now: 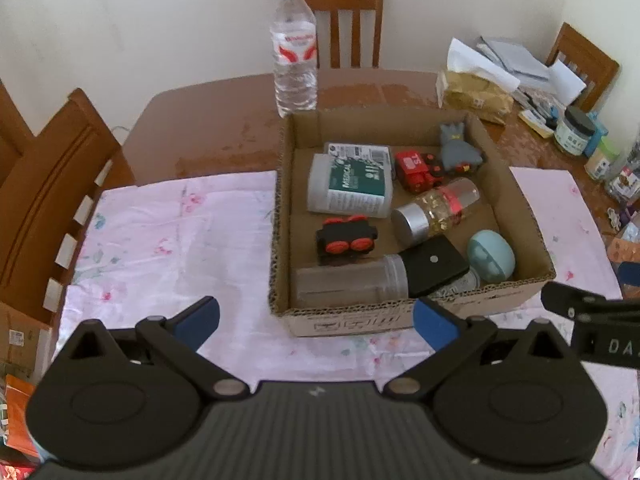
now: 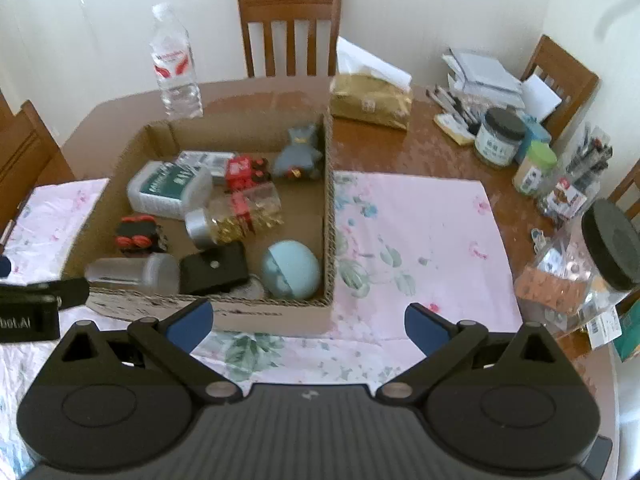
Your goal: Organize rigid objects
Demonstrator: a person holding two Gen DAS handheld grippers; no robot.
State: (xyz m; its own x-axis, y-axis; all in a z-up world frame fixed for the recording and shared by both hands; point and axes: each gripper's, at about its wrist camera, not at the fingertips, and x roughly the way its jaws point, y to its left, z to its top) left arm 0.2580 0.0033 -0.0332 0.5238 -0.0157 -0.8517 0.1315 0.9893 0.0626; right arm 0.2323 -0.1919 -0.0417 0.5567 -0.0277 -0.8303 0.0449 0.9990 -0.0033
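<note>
Both tools hang over the pink floral cloth (image 2: 420,216) on the brown wooden desk (image 1: 224,120), in front of the shallow brown cardboard box (image 1: 280,240). The left gripper (image 1: 316,322) and right gripper (image 2: 308,322) each have jaws spread wide, holding nothing. The box already holds the black toy car with red wheels (image 1: 346,240), the pale blue egg-shaped case (image 2: 290,268) and the gold-filled glass jar with silver lid (image 1: 434,210). Judging by this, a pick is about to begin; the next move calls for choosing one piece and reaching down over the box wall.
</note>
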